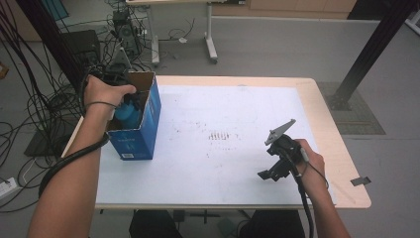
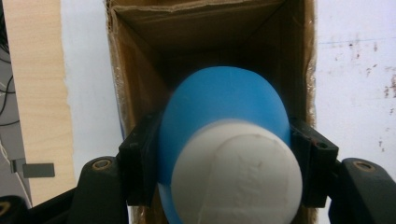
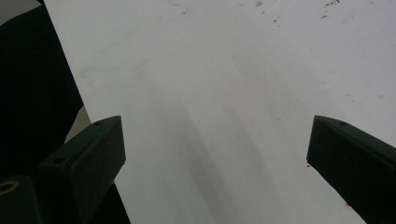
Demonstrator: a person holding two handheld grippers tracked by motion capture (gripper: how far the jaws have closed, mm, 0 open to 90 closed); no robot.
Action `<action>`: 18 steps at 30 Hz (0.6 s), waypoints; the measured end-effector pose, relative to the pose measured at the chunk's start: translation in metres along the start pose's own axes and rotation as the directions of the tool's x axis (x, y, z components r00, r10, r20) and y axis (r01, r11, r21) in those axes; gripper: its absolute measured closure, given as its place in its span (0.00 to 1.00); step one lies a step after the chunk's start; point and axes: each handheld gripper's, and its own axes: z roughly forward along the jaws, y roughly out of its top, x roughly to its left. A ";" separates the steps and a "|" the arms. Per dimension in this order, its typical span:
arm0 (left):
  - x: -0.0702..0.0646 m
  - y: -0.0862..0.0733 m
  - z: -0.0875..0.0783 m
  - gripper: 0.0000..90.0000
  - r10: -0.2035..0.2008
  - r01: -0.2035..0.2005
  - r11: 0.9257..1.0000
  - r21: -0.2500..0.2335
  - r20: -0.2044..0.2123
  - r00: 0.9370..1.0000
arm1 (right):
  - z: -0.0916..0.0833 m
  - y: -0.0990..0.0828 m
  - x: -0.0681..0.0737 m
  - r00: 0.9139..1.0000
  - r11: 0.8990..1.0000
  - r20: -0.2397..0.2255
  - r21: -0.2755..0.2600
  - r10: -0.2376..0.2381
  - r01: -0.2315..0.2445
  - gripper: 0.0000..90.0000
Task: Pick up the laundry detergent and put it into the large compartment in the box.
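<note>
A blue bottle with a white cap [image 2: 224, 140] is clamped between the jaws of my left gripper [image 2: 229, 163], cap end toward the camera. It hangs in the mouth of an open cardboard box [image 2: 205, 28]. From above, the bottle [image 1: 126, 114] sits inside the top of the blue-sided box [image 1: 141, 134] at the table's left, with the person's left hand over it. My right gripper [image 1: 271, 174] hovers low over the white table [image 1: 223, 163] at the right front. Its jaws stand wide apart with nothing between them [image 3: 217, 158].
The white mat carries small dark specks [image 1: 220, 136] near its middle. The wooden table edge [image 1: 332, 129] runs along the right. Cables [image 1: 29, 109] and equipment lie on the floor to the left, and a black post [image 1: 371, 44] rises at the far right.
</note>
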 end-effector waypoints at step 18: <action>-0.004 -0.002 0.018 0.42 0.007 -0.007 1.000 0.026 -0.007 1.000 | 0.000 -0.002 -0.001 1.000 1.000 0.003 -0.008 0.013 -0.013 0.05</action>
